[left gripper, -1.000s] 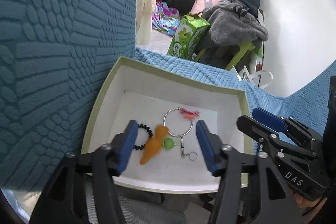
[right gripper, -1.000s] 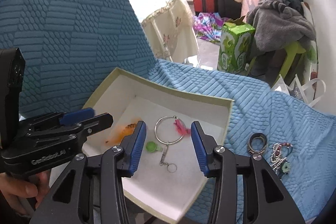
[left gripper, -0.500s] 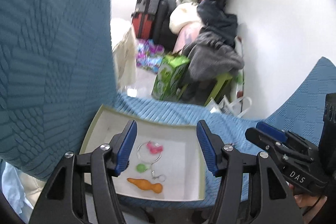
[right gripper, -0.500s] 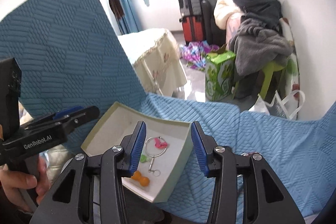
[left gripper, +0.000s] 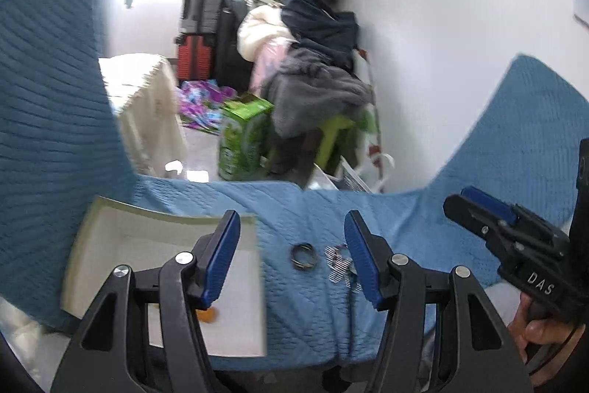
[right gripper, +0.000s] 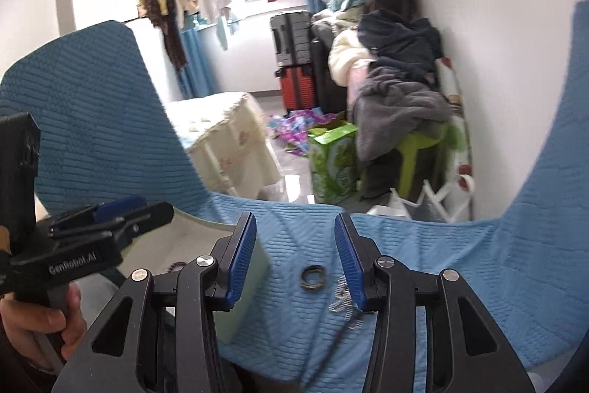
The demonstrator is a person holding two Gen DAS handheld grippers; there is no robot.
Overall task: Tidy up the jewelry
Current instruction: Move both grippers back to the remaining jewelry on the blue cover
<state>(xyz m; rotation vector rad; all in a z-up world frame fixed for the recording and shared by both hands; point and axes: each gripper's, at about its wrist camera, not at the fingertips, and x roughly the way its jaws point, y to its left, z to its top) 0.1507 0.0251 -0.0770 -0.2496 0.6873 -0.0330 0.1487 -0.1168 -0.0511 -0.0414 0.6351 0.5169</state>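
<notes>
Reaching next: judging by the layout, the step in hand is fetching one of the loose pieces off the blue quilted cover [left gripper: 294, 312] and carrying it to the white box [left gripper: 121, 245].
Left gripper [left gripper: 292, 258]: jaws spread with nothing between the pads; the dark ring shows in the gap but lies on the cover beyond them.
Right gripper [right gripper: 294, 256]: jaws also parted and empty, a little narrower than the left.
Dark ring [right gripper: 313, 278]: flat on the cover, just right of the box, at about 6 o'clock in the right wrist view.
Beaded piece [left gripper: 338, 264]: pale and tangled, just beside the ring at its 3 o'clock, partly behind a blue pad; a thin dark cord seems to trail from it towards 6 o'clock.
Box contents: an orange item [left gripper: 208, 315] peeks out behind the left gripper's finger; the rest is hidden.
Doing it well: I would come down straddling the ring, close on its rim rather than the fabric, and keep clear of the beaded tangle.
Count: two grippers, one box, one ring, one beaded piece, one orange item visible.
</notes>
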